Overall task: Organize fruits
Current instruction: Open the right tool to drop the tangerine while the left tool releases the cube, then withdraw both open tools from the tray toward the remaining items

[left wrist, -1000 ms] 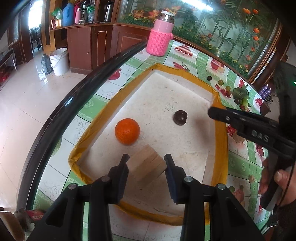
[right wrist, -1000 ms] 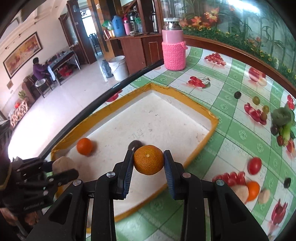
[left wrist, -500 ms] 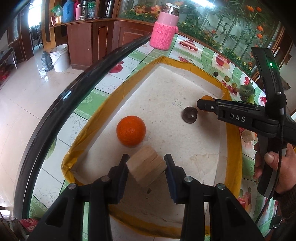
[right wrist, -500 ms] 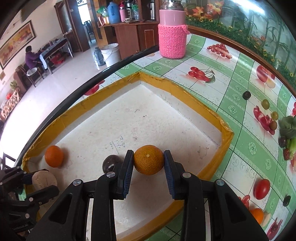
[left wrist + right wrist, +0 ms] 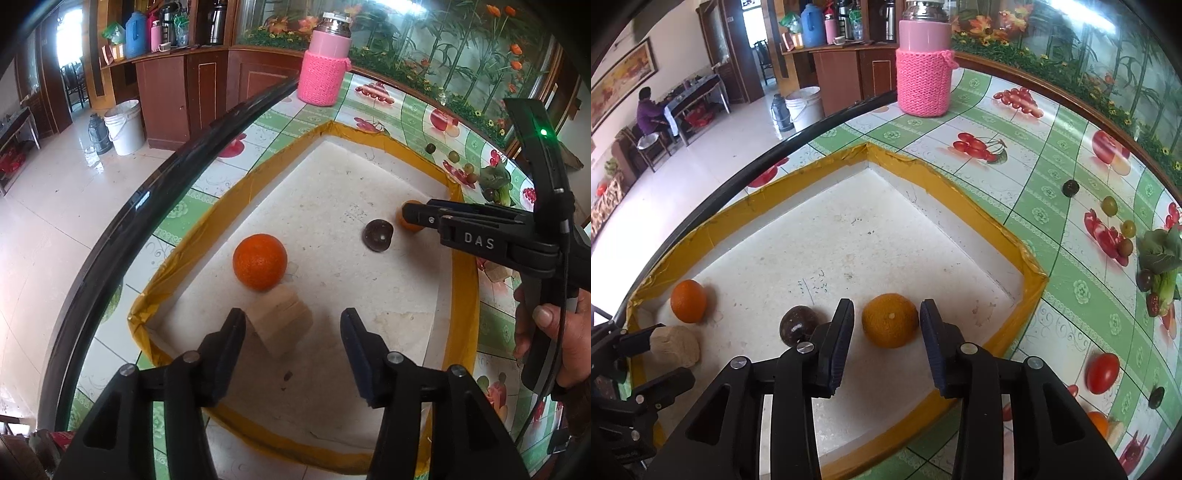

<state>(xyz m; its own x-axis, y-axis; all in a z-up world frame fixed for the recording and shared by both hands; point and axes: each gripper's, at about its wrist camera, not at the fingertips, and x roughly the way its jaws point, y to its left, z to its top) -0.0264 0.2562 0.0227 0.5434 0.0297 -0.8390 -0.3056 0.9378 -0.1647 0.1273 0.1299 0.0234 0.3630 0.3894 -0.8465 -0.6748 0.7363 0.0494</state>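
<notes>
A white tray point(image 5: 458, 295) with a yellow taped rim lies on the table. On its floor are a bright orange point(image 5: 259, 261), a dark round fruit point(image 5: 377, 235) and a tan ridged block point(image 5: 280, 317). My left gripper point(image 5: 292, 317) is opening. The block rests on the tray beside the left finger, well apart from the right one. In the right wrist view a second orange point(image 5: 890, 320) sits on the tray floor between the fingers of my right gripper point(image 5: 886, 304). These jaws are opening too, and a gap shows at the left pad.
A jar in a pink knitted sleeve point(image 5: 923, 74) stands past the tray's far corner. Small loose fruits, a red tomato point(image 5: 1102, 373) and a leafy green vegetable point(image 5: 1161, 254) lie on the patterned cloth to the right. The table's black edge point(image 5: 177, 173) curves along the left.
The left jaws have spread off the tan block, which now lies free on the tray. The right gripper sank with its orange to the tray floor and its jaws parted slightly.
</notes>
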